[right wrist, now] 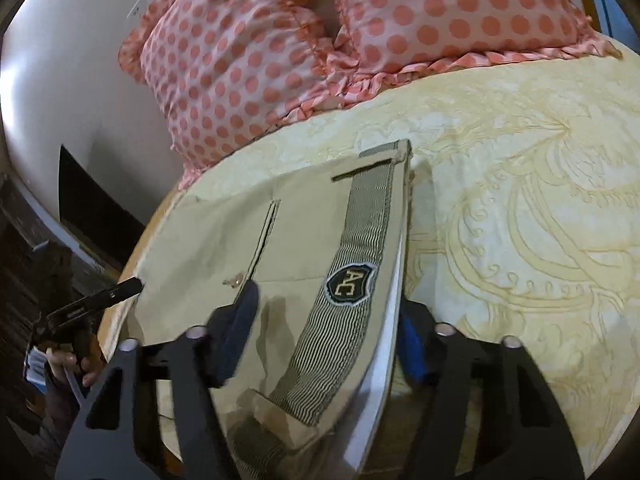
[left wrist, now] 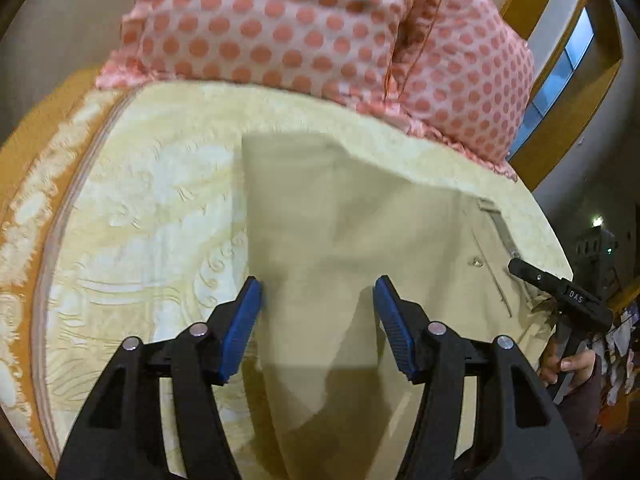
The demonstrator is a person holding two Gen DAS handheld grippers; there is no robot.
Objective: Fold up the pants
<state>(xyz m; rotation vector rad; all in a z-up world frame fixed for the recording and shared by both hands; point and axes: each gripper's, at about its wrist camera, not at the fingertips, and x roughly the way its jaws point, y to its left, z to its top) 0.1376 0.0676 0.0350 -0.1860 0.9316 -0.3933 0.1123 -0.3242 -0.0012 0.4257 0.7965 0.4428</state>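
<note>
Beige pants (left wrist: 344, 248) lie on a cream patterned bedspread (left wrist: 152, 208). In the left wrist view my left gripper (left wrist: 318, 304) is open, its blue pads (left wrist: 244, 320) astride the folded leg part. My right gripper (left wrist: 560, 300) shows at the right edge by the pocket and button. In the right wrist view my right gripper (right wrist: 328, 328) is open over the waist of the pants (right wrist: 280, 248), where a striped waistband with an "AC" badge (right wrist: 350, 282) is turned up between the fingers. My left gripper (right wrist: 100, 300) shows at the left, beside the bed edge.
Two pink polka-dot pillows (left wrist: 304, 28) (right wrist: 248, 56) lie at the head of the bed. A white wall (right wrist: 60, 80) stands to the left in the right wrist view. A wooden frame and window (left wrist: 568, 60) are at the right in the left wrist view.
</note>
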